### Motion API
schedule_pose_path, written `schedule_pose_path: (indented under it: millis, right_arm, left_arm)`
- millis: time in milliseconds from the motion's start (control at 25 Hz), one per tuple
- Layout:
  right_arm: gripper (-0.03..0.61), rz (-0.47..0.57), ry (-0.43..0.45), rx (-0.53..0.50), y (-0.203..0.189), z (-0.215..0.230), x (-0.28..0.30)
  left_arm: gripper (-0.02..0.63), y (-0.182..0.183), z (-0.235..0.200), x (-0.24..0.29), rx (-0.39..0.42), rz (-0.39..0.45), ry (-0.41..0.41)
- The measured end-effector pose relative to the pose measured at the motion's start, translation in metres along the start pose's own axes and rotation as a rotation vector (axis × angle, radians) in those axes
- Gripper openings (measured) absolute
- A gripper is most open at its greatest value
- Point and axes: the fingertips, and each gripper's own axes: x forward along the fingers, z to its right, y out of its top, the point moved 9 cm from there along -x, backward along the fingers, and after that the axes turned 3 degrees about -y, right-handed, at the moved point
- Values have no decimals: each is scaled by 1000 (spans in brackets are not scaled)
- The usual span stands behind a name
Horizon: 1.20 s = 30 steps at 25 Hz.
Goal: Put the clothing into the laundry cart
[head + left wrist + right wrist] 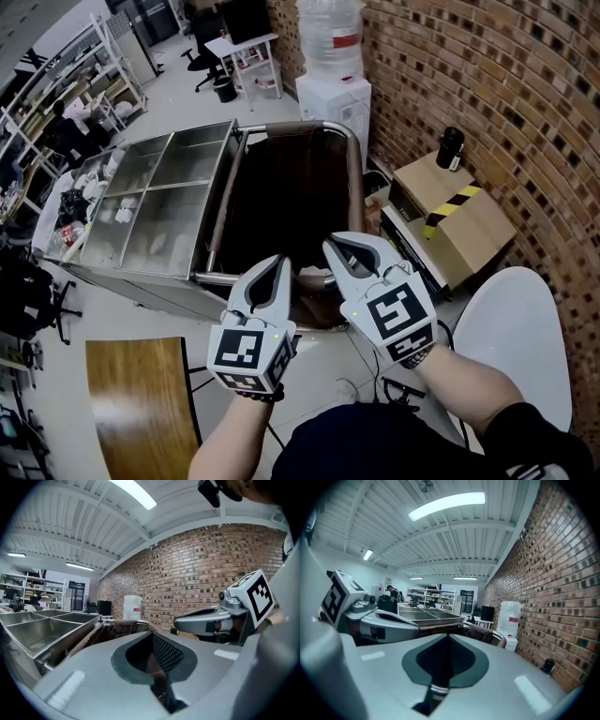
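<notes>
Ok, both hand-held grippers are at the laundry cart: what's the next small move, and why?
Probably draw both back from the laundry cart and look for the next garment: the left hand-held gripper and the right hand-held gripper are both shut on nothing above its near rim, and no clothing shows near them.

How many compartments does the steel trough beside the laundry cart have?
4 in the steel trough, two by two: far-left compartment, far-right compartment, near-left compartment, near-right compartment. None seems hidden.
</notes>
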Motion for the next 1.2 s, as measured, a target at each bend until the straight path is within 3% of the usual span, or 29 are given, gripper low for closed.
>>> schedule_pose_path:
  millis: [1200]
  right_arm:
    - [0, 21, 1, -20, 22, -36, -34]
  left_arm:
    - [3, 21, 23, -38, 43, 25, -9]
